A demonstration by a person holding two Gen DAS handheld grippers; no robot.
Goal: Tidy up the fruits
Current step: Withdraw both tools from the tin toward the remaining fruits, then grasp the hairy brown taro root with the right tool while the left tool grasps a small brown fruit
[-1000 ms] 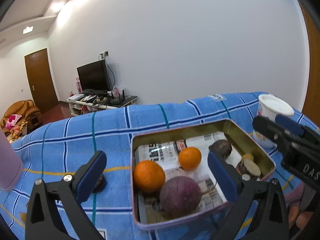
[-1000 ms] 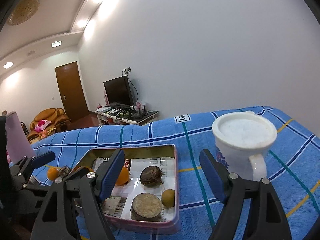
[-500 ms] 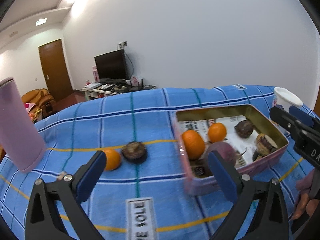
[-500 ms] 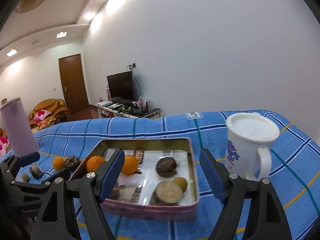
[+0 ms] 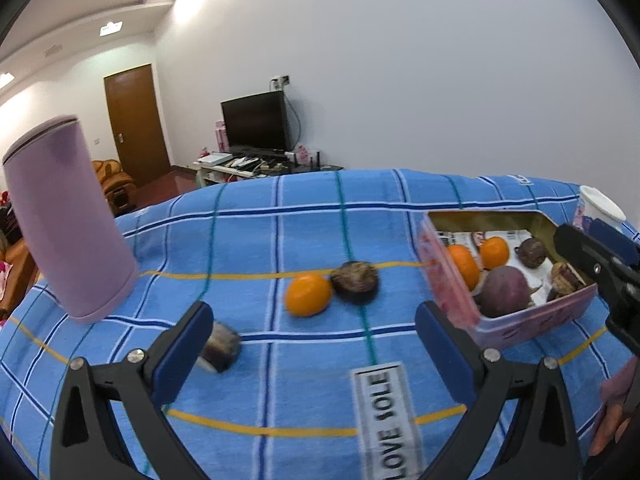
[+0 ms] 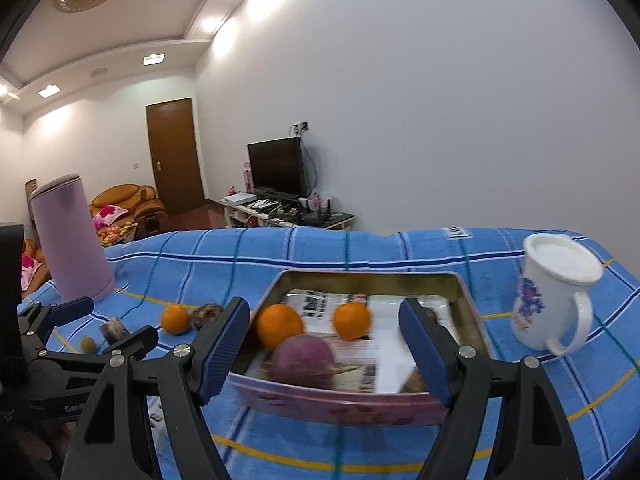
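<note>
Both grippers are empty over a blue checked cloth. The left gripper has its jaws spread wide with nothing between them. Just past its fingertips, roughly centred in the gap, sit a loose orange and a dark brown fruit, touching each other. A small dark cut piece lies right against its left finger. A tall lilac canister stands further out beyond that side.

The pink tin is off past the left gripper's right finger. The right gripper hangs open too, holding nothing, and the tin sits straight ahead of it between the fingers. In it lie two oranges, a big purple fruit nearest the tips, plus darker bits partly hidden behind its right finger. A white mug stands beyond that finger, apart from the tin.
</note>
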